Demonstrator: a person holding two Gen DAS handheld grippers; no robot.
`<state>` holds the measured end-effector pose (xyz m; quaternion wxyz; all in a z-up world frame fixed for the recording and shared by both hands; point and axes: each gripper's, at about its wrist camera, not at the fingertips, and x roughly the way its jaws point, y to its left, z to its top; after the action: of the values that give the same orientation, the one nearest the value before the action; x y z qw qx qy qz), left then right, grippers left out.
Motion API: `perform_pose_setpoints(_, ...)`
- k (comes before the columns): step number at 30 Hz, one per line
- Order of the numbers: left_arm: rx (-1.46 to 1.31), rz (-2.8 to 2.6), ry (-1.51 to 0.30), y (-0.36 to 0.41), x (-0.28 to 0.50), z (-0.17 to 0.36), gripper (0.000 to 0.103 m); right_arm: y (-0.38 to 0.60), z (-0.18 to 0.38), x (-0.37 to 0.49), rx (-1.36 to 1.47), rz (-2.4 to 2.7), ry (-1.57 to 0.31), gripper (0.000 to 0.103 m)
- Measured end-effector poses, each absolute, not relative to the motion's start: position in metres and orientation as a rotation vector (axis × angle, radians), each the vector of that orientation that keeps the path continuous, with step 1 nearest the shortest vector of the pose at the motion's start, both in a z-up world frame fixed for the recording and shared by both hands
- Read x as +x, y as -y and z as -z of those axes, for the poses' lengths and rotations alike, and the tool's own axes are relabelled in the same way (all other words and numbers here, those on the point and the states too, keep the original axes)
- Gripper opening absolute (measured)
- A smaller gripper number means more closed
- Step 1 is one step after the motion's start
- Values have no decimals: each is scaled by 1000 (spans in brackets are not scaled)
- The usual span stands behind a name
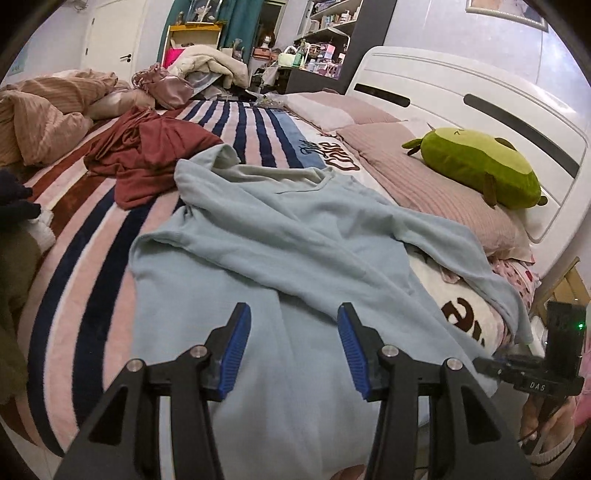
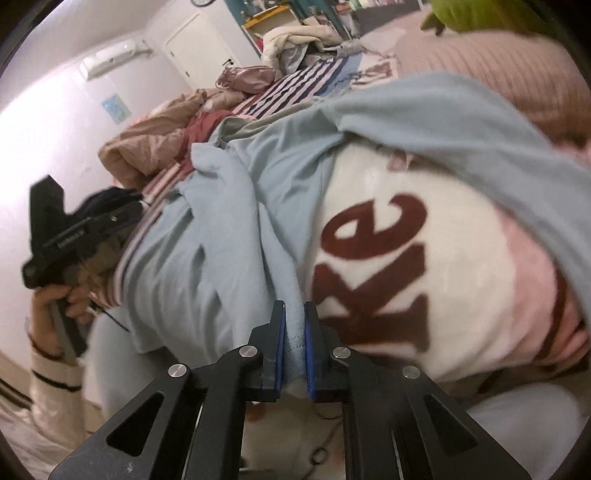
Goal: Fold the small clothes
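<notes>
While pinching shirt [image 2: 236, 251], right claw [image 2: 294, 343] level.

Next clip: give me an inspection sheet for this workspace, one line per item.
Surface: striped blanket on a bed.
Job's things: light blue top spread out, one sleeve folded across; maroon garment crumpled beyond it.
Clutter: green plush on pink pillow; beige bedding heaped.
Grippers: left tongs open above the top; right tongs shut on its edge.
Cables: thin dark cable near the left hand.
Surroundings: white headboard, shelves, door.
</notes>
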<state>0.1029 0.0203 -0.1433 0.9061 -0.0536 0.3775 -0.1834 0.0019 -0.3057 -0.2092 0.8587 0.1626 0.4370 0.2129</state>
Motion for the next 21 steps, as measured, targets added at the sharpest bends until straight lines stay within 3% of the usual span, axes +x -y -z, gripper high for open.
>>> perform_pose_setpoints(5, -107, 370, -766, -20, 102, 138, 45, 307, 198, -4, 419, -523, -877, 4)
perform_pose_setpoints(10, -116, 360, -764, -16, 104, 140, 47, 302, 218, 6, 339, -434, -973, 9)
perform_pose_setpoints(12, -116, 361, -759, -14, 103, 139, 55, 312, 219, 5, 394, -439, -965, 24)
perform_pose_setpoints(14, -112, 365, -748, -14, 103, 137, 59, 332, 212, 1, 462, -412, -904, 48)
perform_pose_setpoints(18, -114, 360, -735, -15, 104, 132, 60, 377, 199, -5, 513, -245, -806, 53)
perform_pose_setpoints(21, -105, 354, -729, -13, 104, 129, 61, 408, 191, -12, 497, -112, -755, 63)
